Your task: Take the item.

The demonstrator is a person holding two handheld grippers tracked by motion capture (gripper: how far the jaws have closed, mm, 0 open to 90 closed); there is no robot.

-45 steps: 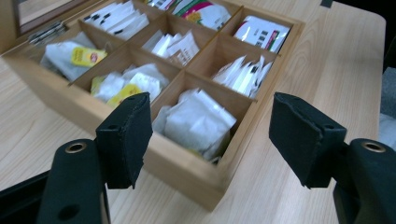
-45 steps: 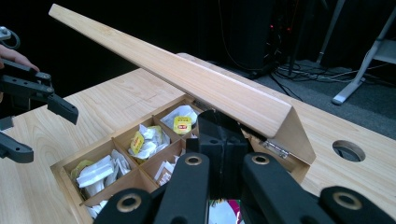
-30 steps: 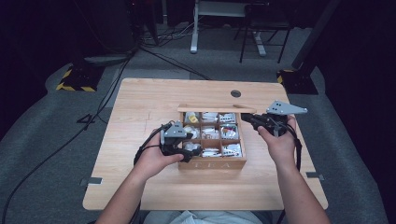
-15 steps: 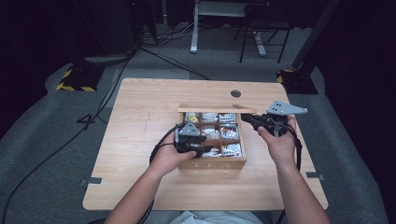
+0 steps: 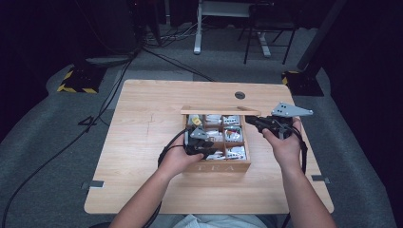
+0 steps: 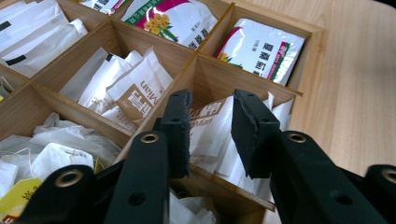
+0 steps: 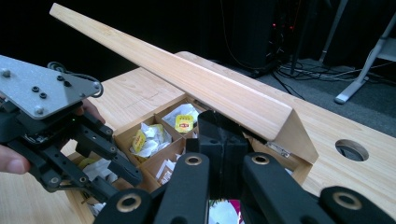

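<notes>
A wooden tea box [image 5: 223, 167] stands mid-table, its lid [image 5: 218, 110] raised at the back. My left gripper [image 5: 199, 138] hovers over the box's left compartments. In the left gripper view it [image 6: 212, 98] is open, jaws astride a white-and-brown tea packet [image 6: 210, 130] standing in a compartment; I cannot tell whether they touch it. More such packets [image 6: 140, 91] fill the neighbouring cell, and green-and-pink ones [image 6: 266, 51] lie farther off. My right gripper [image 5: 250, 121] is at the box's right rear. Its jaws [image 7: 218, 116] are shut, just under the tilted lid [image 7: 196, 79].
The box's wall [image 6: 308, 60] borders bare tabletop [image 5: 142, 123] on the left. A round cable hole [image 5: 240, 95] sits behind the box. The left gripper [image 7: 116, 177] hangs over cells of yellow-tagged bags [image 7: 184, 122]. Cables and furniture legs lie on the floor beyond.
My left gripper has moved right from the box's left edge to above its compartments. The right gripper and the lid have stayed put.
</notes>
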